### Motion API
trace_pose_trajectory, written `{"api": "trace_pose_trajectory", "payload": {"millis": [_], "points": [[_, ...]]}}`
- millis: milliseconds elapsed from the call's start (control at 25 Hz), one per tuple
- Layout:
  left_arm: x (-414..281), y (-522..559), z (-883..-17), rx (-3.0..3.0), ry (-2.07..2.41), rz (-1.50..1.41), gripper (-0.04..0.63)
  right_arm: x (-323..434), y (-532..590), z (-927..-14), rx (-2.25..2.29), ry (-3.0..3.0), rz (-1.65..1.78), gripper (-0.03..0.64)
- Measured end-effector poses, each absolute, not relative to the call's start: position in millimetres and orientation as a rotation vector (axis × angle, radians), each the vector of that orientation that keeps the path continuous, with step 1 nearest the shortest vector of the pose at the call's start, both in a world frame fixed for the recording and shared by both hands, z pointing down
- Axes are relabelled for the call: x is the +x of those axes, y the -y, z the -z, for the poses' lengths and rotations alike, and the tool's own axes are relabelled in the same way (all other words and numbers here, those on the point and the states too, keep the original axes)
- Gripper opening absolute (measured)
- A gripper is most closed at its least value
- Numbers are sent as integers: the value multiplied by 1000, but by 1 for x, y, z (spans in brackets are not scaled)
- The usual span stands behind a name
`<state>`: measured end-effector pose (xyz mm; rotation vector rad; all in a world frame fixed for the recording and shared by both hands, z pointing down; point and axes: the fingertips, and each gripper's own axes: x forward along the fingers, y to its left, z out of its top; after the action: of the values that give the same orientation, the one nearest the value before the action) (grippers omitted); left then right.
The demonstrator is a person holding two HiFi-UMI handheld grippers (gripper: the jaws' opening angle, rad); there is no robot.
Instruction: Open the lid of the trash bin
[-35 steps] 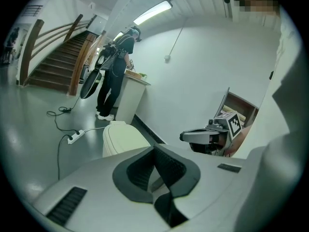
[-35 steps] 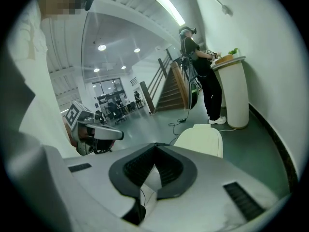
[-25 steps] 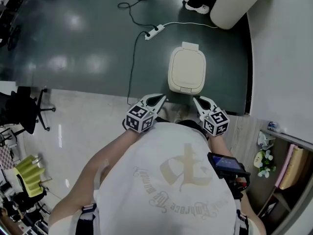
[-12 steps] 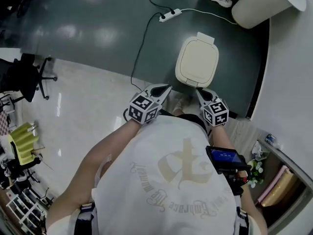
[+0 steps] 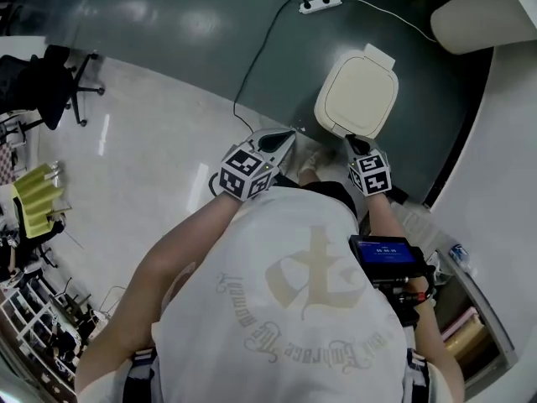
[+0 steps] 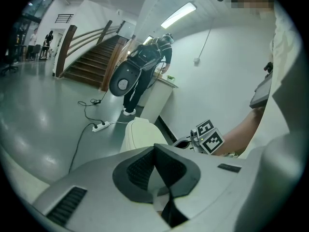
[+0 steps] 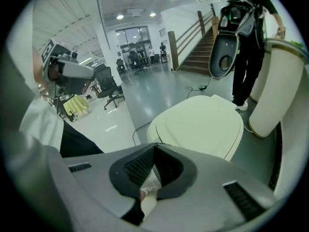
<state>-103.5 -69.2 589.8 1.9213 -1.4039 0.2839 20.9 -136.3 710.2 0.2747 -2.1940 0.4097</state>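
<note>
The cream trash bin (image 5: 361, 95) stands on the dark floor with its lid down flat. In the head view both grippers hover just short of its near edge. My left gripper (image 5: 288, 135) is shut and empty, off the bin's front left corner. My right gripper (image 5: 351, 141) is shut and empty at the bin's front edge. The right gripper view looks over the closed lid (image 7: 203, 122) from just above, its jaws (image 7: 155, 145) pressed together. In the left gripper view the bin (image 6: 137, 133) shows beyond the shut jaws (image 6: 155, 146), with the right gripper (image 6: 206, 137) beside it.
A power strip (image 5: 323, 4) and its black cable (image 5: 252, 74) lie on the floor left of the bin. A large cream cylinder (image 5: 478, 19) stands behind it, by the white wall (image 5: 495, 141) at right. Office chair (image 5: 50, 74) far left. A person with a backpack (image 6: 145, 64) stands beyond the bin.
The bin has come closer to both grippers as I stepped forward and to the right. Both grippers stay shut and the lid stays down.
</note>
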Motion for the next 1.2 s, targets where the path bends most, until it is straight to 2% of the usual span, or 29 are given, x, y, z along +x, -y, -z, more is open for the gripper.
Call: {"api": "trace_pose_trajectory", "payload": {"millis": [680, 1200], "points": [[-113, 56, -604, 1835, 1450, -254, 12, 14, 134, -749, 143, 1989, -52, 5], [-110, 61, -614, 1835, 1436, -234, 12, 13, 133, -758, 125, 1929, 50, 6]]}}
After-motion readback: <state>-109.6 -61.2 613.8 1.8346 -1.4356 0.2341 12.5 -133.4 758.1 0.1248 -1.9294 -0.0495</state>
